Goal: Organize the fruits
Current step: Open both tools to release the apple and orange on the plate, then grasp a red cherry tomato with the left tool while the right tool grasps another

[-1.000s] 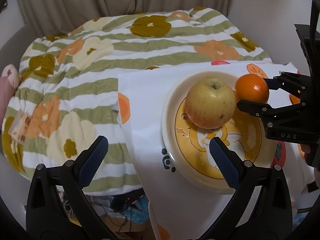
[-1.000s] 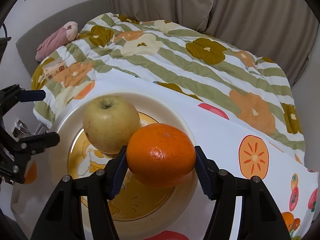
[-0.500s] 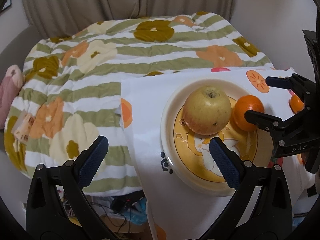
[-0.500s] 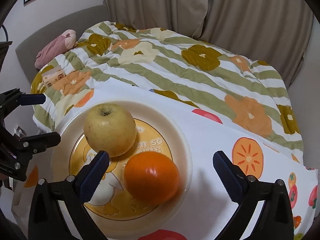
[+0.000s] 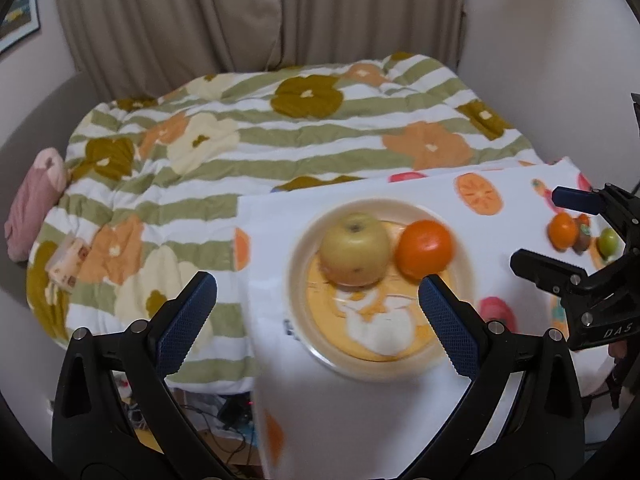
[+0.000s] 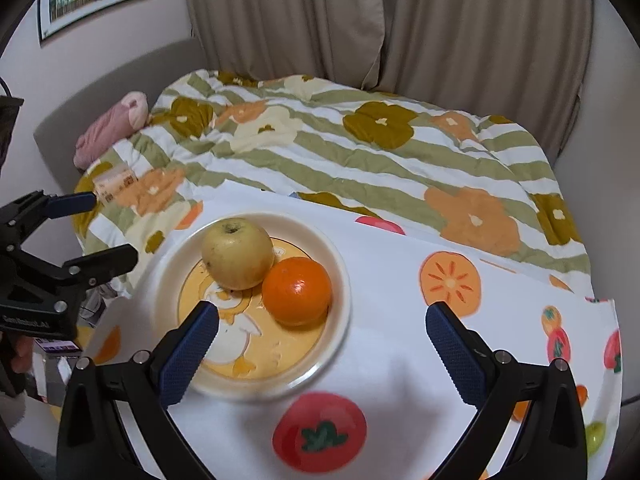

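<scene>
Apple [image 6: 237, 253] and orange [image 6: 297, 291] touching on the plate [image 6: 340, 280] mid-frame, right hand-held gripper [image 6: 320, 342] wide open and empty, left hand-held gripper [image 5: 314, 314] likewise, lower frame.

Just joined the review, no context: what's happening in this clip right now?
A person is sorting fruit with two handheld grippers. A yellow apple and an orange sit touching on the cartoon-print plate, which rests on a fruit-print cloth. The right gripper is open and empty, above the plate's near side. The left gripper is open and empty too.
</scene>
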### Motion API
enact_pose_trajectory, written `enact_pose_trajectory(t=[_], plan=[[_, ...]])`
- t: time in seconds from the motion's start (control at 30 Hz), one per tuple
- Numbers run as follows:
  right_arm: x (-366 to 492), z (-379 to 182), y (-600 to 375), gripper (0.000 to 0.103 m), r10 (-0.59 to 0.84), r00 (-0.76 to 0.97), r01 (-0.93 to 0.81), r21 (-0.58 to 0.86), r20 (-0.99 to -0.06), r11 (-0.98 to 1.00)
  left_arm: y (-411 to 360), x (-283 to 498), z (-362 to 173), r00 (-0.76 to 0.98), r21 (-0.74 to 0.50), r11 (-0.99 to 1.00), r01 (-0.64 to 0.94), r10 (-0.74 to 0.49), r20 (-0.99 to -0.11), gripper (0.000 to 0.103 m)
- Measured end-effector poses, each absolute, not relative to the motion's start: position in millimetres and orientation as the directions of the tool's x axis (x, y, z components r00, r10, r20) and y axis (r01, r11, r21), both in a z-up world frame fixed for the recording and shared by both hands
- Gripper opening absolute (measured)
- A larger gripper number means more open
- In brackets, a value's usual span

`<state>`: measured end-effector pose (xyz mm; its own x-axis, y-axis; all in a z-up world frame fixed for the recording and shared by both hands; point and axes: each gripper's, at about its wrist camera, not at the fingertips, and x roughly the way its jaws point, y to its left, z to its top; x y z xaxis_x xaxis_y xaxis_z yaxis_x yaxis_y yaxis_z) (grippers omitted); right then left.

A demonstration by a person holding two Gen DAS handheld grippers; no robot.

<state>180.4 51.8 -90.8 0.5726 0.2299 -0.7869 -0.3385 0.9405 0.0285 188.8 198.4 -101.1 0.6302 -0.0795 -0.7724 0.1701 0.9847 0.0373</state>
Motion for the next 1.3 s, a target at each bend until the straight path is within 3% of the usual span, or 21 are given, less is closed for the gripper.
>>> enact_pose_trajectory(t=[0.57, 1.1, 1.3], plan=[[101.5, -52.2, -89.2, 0.103, 0.12, 0.615, -0.143, 0.039, -0.779, 0.989, 67.2, 126.2, -84.9, 0.606, -0.039, 0.965, 0.261, -0.195, -0.771, 0.103], [37.1, -110.4, -191.0, 0.103, 0.122, 0.557, -0.13, 0.059, -0.821, 0.99, -51.5, 62.4, -155.2, 0.496, -0.089, 0.933, 0.348, -0.264, -0.827, 0.103], [28.9, -135.8, -198.6, 0.099, 0.151, 0.533, -0.166, 0.072, -0.833, 0.984, -77.5, 51.7, -182.0, 0.466, -0.076, 0.92, 0.385, -0.265, -0.844, 0.095]])
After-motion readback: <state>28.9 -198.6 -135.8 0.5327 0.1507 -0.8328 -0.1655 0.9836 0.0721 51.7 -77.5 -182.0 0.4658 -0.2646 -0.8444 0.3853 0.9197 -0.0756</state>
